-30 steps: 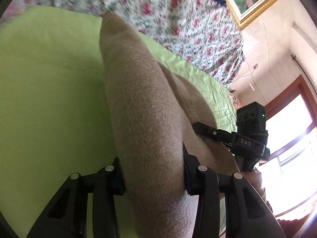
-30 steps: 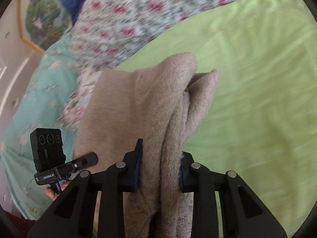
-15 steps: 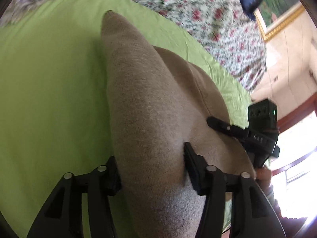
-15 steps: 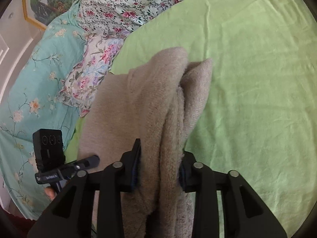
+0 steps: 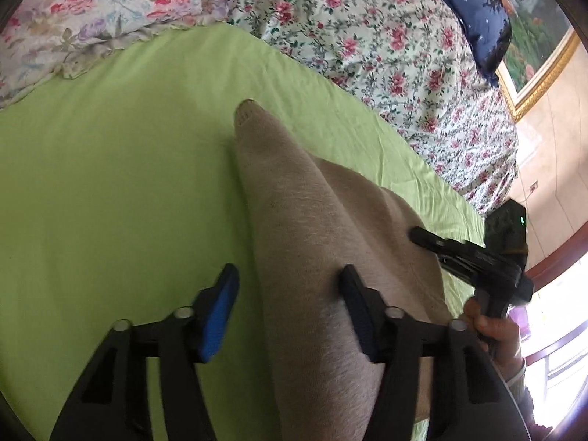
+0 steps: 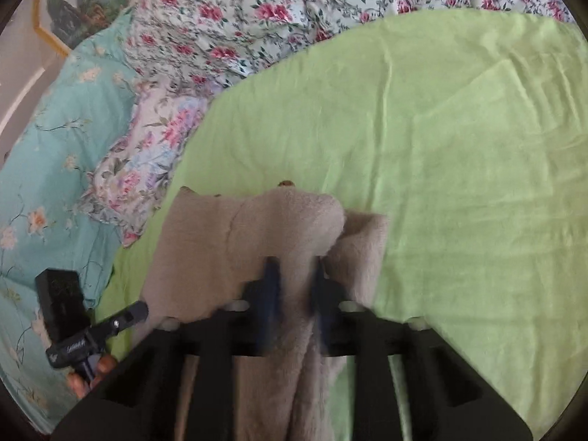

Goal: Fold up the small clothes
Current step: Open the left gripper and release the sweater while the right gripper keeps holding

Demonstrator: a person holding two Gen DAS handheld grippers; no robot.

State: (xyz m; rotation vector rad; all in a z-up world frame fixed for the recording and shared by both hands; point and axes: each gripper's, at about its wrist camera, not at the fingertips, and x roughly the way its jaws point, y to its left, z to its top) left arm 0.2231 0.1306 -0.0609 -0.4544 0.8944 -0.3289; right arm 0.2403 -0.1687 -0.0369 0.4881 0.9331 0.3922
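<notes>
A beige fuzzy knit garment lies bunched on the light green bedsheet. My left gripper is open: its left blue pad stands clear of the cloth, and the garment's fold rests against the right finger. My right gripper is shut on a pinched fold of the same garment, low over the sheet. The right gripper also shows in the left wrist view, and the left gripper shows in the right wrist view.
Floral bedding and a floral pillow lie along the sheet's far edge. A teal floral quilt lies to the left in the right wrist view. A framed picture and a dark blue cushion are behind.
My left gripper has opened and let go of the garment. Both grippers have lowered toward the sheet. The right gripper stays shut on the fold.
</notes>
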